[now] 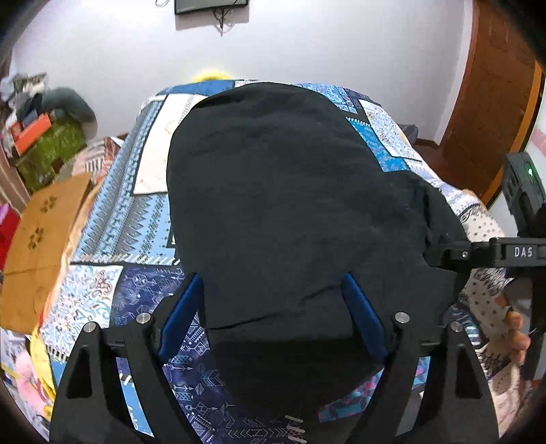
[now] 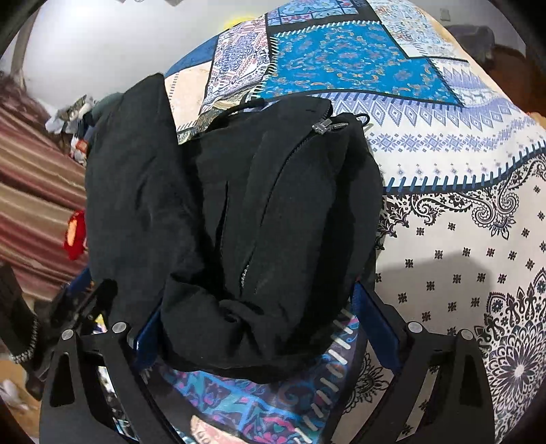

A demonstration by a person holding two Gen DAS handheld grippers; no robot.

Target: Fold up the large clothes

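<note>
Left wrist view: I am holding the left tool point(image 1: 273, 307) spread, its fingers straddling the black jacket point(image 1: 290, 191) lying on the bed point(image 1: 129, 211). Right wrist view: I am holding the right tool point(image 2: 252, 324) spread around the jacket's bunched edge; zipper point(image 2: 322, 125) facing up.

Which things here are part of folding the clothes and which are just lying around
For the job: black zip jacket, left gripper, right gripper, patchwork bedspread as folding surface.

Lying about: tan cardboard box, green box, wall screen.
</note>
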